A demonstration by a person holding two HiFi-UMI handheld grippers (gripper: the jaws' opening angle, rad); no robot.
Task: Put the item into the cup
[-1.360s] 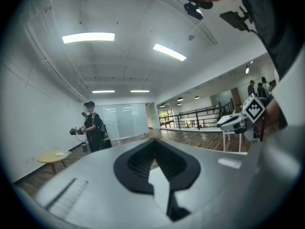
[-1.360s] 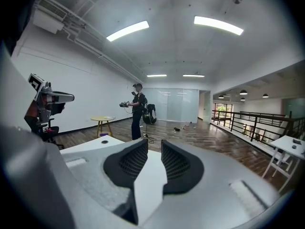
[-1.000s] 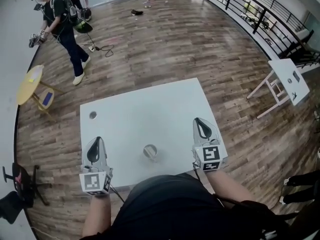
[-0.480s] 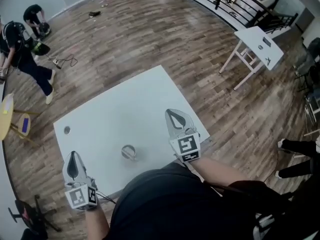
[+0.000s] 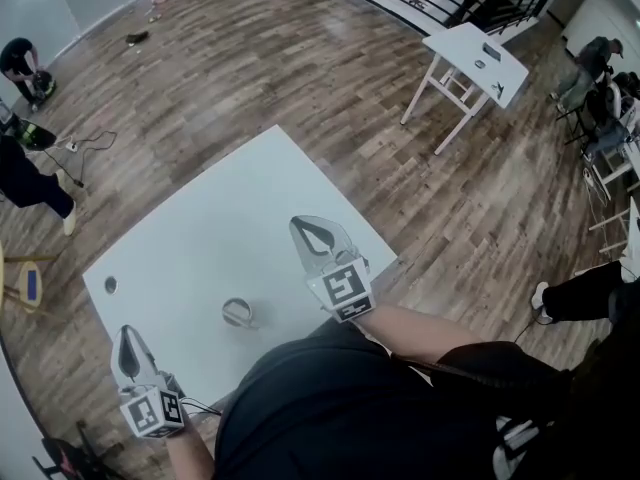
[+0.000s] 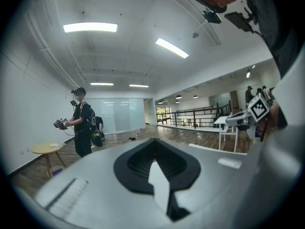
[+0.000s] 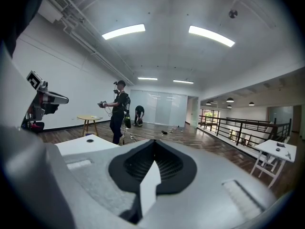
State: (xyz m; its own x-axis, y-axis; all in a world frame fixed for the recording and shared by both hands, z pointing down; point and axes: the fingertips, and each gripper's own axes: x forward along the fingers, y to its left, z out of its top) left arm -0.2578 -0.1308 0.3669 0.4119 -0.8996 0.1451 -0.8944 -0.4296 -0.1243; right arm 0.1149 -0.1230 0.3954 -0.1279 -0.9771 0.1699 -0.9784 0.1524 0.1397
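Jaws closed and empty on both: left gripper (image 5: 126, 338) has retreated to the smooth white table's (image 5: 230, 218) edge, right gripper (image 5: 306, 230) is near the round metal cup (image 5: 237, 313).

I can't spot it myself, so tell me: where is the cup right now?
In the head view, the cup stands on the white table near the person's edge, between the left gripper and the right gripper.

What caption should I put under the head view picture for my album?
A person holds the shut left gripper and shut right gripper either side of a cup on a white table.
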